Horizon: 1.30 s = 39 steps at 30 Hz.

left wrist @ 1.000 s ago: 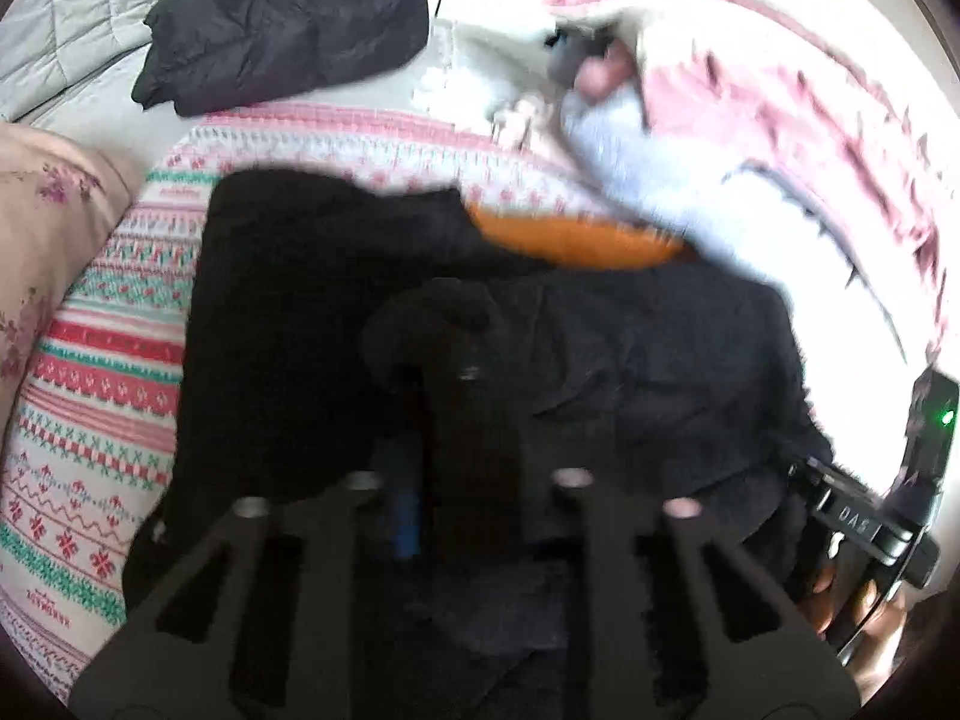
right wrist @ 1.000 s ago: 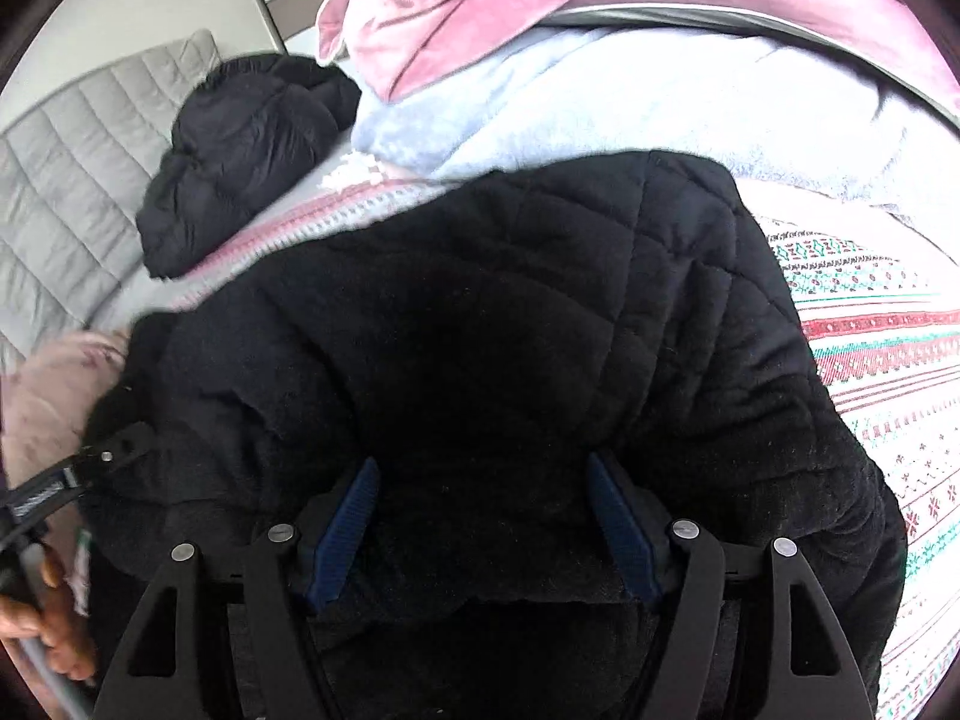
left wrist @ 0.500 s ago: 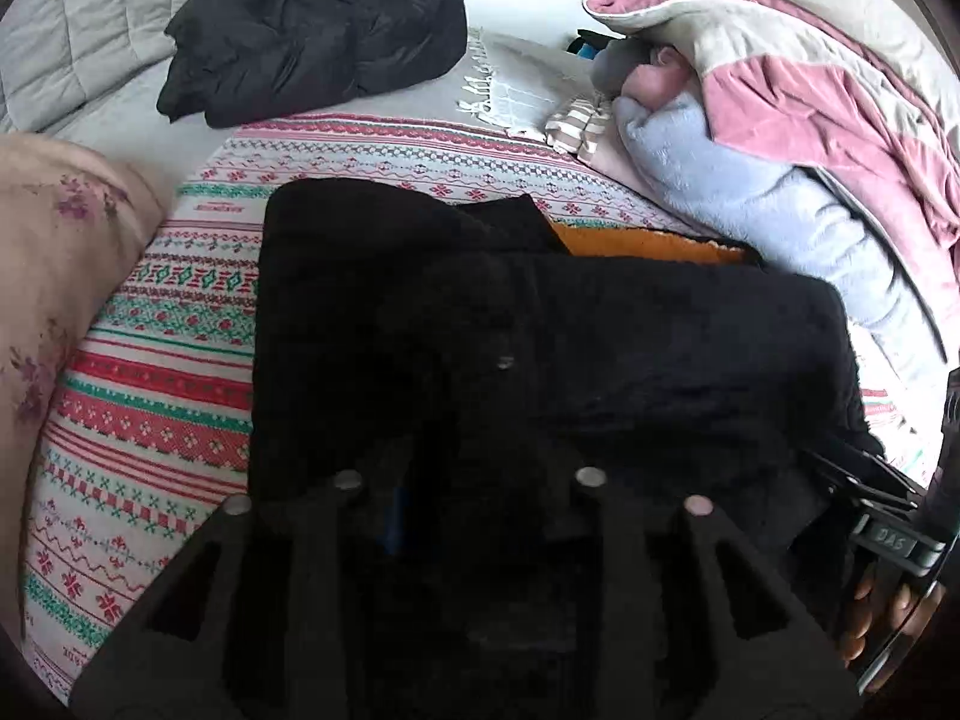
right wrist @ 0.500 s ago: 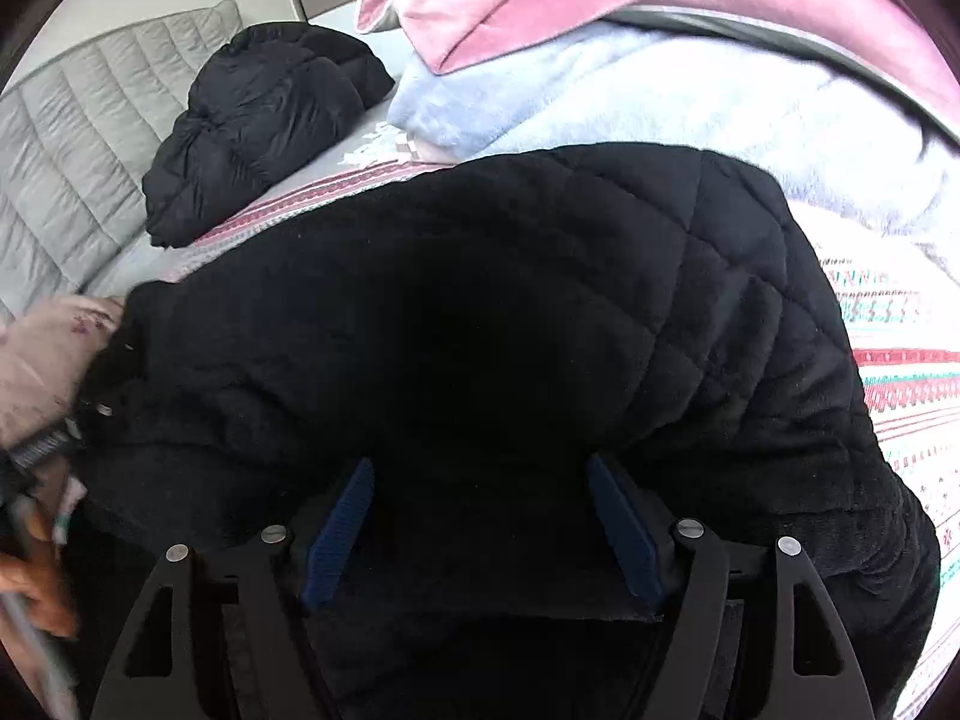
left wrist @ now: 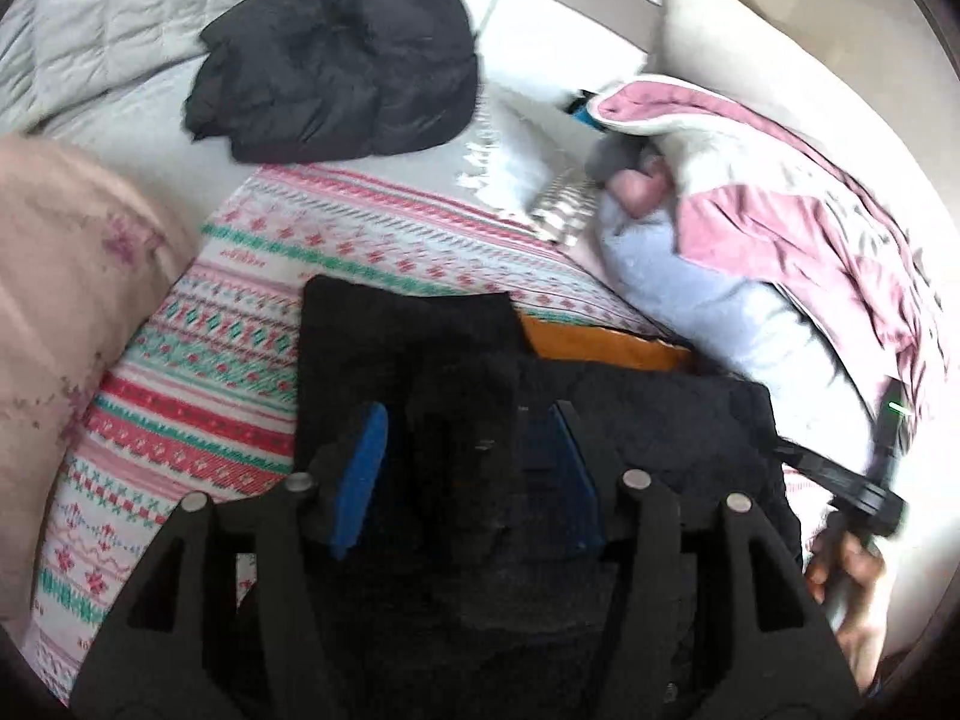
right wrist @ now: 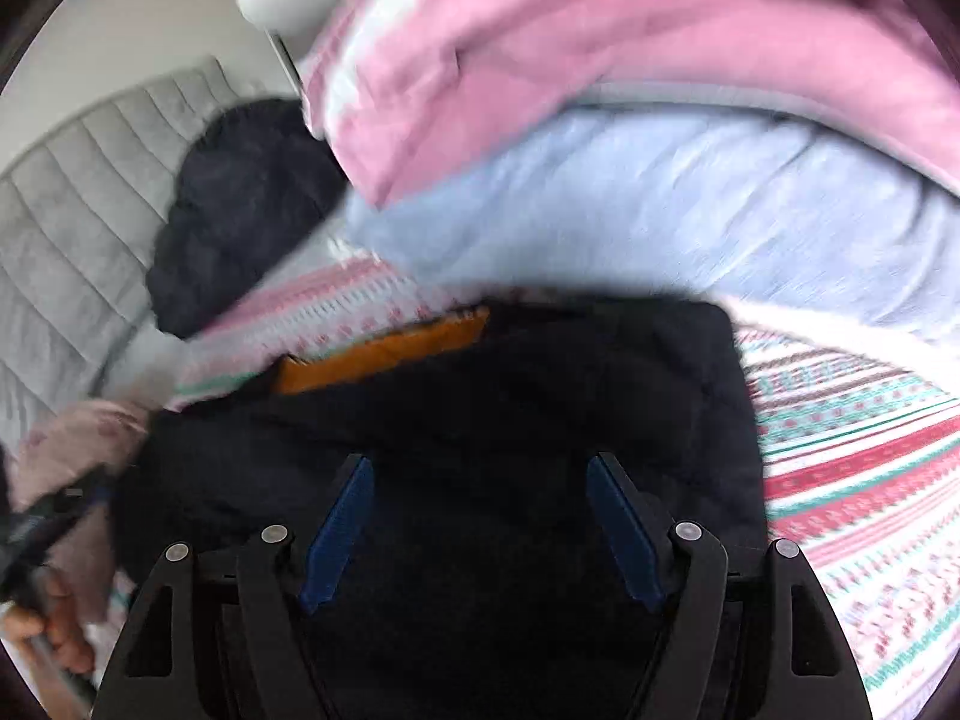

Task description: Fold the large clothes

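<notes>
**Bulky black jacket sits half-folded, both tongs spread over it**

A black quilted jacket (left wrist: pixel 630 414) lies doubled over on a patterned striped blanket (left wrist: pixel 198 396) spread across a bed, its orange lining (left wrist: pixel 600 345) peeking out at the far edge. The left gripper (left wrist: pixel 468 468) hovers low over the near side of the garment, blue pads (left wrist: pixel 360 480) parted, with a raised ridge of black fabric standing between them but not visibly pinched. The right gripper (right wrist: pixel 480 516) likewise stands agape above the jacket's near edge, nothing clamped between its blue pads (right wrist: pixel 336 528). With neither tool gripping, the thick padding may well spring back and undo the fold; the exposed lining suggests the layers already sit unevenly. A careless bite could also catch only the top layer, dragging it off the one beneath. Another black puffer jacket (left wrist: pixel 336 60) sits well apart near the grey headboard (right wrist: pixel 54 240), and a pink-and-blue duvet (right wrist: pixel 630 120) is heaped just beyond the work.
</notes>
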Available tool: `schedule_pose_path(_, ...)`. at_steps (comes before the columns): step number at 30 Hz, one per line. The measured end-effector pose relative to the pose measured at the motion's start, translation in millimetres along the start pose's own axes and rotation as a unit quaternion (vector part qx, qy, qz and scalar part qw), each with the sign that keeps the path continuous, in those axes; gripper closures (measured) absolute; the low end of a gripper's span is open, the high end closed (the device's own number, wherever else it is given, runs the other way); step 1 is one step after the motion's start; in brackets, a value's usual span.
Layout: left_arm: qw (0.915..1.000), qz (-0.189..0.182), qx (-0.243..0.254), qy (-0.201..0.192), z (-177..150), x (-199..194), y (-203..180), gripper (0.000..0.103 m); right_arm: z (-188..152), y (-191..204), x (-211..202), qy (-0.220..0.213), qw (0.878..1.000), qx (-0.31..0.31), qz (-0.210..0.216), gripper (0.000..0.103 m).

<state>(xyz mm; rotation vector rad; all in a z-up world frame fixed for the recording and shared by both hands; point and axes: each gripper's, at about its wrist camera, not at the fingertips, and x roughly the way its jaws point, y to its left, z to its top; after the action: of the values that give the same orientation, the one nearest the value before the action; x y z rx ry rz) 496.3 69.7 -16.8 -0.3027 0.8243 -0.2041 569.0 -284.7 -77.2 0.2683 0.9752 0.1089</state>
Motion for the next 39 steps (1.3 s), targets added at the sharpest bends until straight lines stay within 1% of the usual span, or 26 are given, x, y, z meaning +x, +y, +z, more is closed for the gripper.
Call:
schedule_pose_path(1, 0.9999, -0.001, 0.014, 0.005, -4, 4, -5, 0.046, -3, -1, 15, 0.015, 1.000, -0.005, -0.013, 0.028)
schedule_pose_path(2, 0.9992, 0.007, 0.034, 0.021, -9, 14, -11, 0.046, -10, -6, 30, 0.012, 1.000, -0.007, -0.019, 0.028)
schedule_pose_path(3, 0.9980, 0.024, 0.045, 0.038, -12, 24, -13, 0.046, -15, -11, 30, -0.010, 1.000, 0.004, -0.010, 0.027)
schedule_pose_path(4, 0.9948, 0.055, 0.058, 0.063, -18, 39, -13, 0.046, -16, -14, 30, -0.016, 1.000, 0.012, -0.005, 0.027)
schedule_pose_path(5, 0.9922, 0.071, 0.063, 0.080, -22, 49, -11, 0.044, -19, -15, 29, -0.017, 1.000, 0.012, -0.005, 0.027)
schedule_pose_path(6, 0.9915, 0.072, 0.058, 0.092, -27, 58, -5, 0.043, -19, -13, 28, -0.014, 1.000, 0.002, -0.009, 0.027)
schedule_pose_path(8, 0.9943, 0.056, 0.040, 0.082, -28, 59, 3, 0.043, -18, -14, 24, -0.004, 1.000, -0.006, -0.008, 0.027)
schedule_pose_path(11, 0.9949, 0.053, 0.033, 0.079, -21, 46, 2, 0.043, -19, -20, -3, -0.005, 1.000, 0.007, 0.009, 0.027)
schedule_pose_path(12, 0.9954, 0.052, 0.032, 0.074, -19, 40, 1, 0.043, -23, -28, -22, -0.018, 0.999, 0.024, 0.022, 0.027)
schedule_pose_path(14, 0.9965, 0.046, 0.028, 0.064, -15, 29, 2, 0.043, -33, -36, -49, -0.044, 0.998, 0.029, 0.036, 0.027)
schedule_pose_path(16, 0.9973, 0.043, 0.021, 0.056, -11, 16, 3, 0.043, -48, -50, -69, -0.054, 0.998, 0.025, 0.030, 0.027)
schedule_pose_path(17, 0.9978, 0.041, 0.014, 0.051, -9, 12, 5, 0.043, -54, -56, -70, -0.043, 0.999, 0.024, 0.024, 0.027)
schedule_pose_path(18, 0.9981, 0.036, 0.007, 0.049, -7, 11, 8, 0.043, -61, -63, -62, -0.019, 1.000, 0.020, 0.013, 0.027)
schedule_pose_path(20, 0.9981, 0.027, -0.006, 0.056, -9, 13, 12, 0.042, -74, -76, -38, 0.024, 0.999, 0.022, 0.000, 0.027)
schedule_pose_path(22, 0.9955, 0.046, 0.008, 0.083, -18, 26, 12, 0.041, -82, -80, -30, 0.009, 1.000, 0.014, 0.002, 0.027)
schedule_pose_path(23, 0.9930, 0.066, 0.021, 0.096, -23, 36, 13, 0.039, -82, -77, -30, 0.007, 1.000, 0.010, -0.008, 0.027)
schedule_pose_path(24, 0.9917, 0.073, 0.028, 0.103, -28, 41, 13, 0.038, -81, -74, -29, 0.013, 1.000, 0.008, -0.019, 0.027)
schedule_pose_path(26, 0.9925, 0.067, 0.026, 0.099, -32, 42, 18, 0.038, -78, -67, -32, 0.024, 0.999, 0.005, -0.037, 0.027)
schedule_pose_path(28, 0.9940, 0.047, 0.009, 0.098, -28, 30, 24, 0.038, -77, -61, -45, 0.035, 0.998, 0.012, -0.052, 0.027)
schedule_pose_path(29, 0.9951, 0.028, -0.008, 0.095, -23, 18, 30, 0.037, -80, -58, -61, 0.030, 0.998, 0.015, -0.051, 0.027)
schedule_pose_path(31, 0.9962, 0.003, -0.027, 0.083, -19, 0, 36, 0.035, -92, -52, -85, 0.023, 0.999, 0.002, -0.034, 0.026)
schedule_pose_path(32, 0.9964, 0.002, -0.034, 0.077, -18, -10, 38, 0.033, -100, -51, -96, 0.029, 0.999, -0.001, -0.026, 0.026)
schedule_pose_path(34, 0.9961, 0.017, -0.046, 0.073, -18, -23, 42, 0.032, -116, -56, -110, 0.036, 0.999, 0.000, -0.015, 0.026)
schedule_pose_path(36, 0.9943, 0.043, -0.062, 0.076, -23, -33, 43, 0.032, -131, -60, -123, 0.040, 0.999, 0.005, 0.010, 0.026)
schedule_pose_path(38, 0.9943, 0.034, -0.060, 0.081, -31, -40, 39, 0.032, -143, -63, -131, 0.040, 0.998, 0.015, 0.036, 0.026)
schedule_pose_path(39, 0.9948, 0.031, -0.050, 0.083, -38, -43, 34, 0.032, -147, -64, -133, 0.043, 0.998, 0.017, 0.041, 0.026)
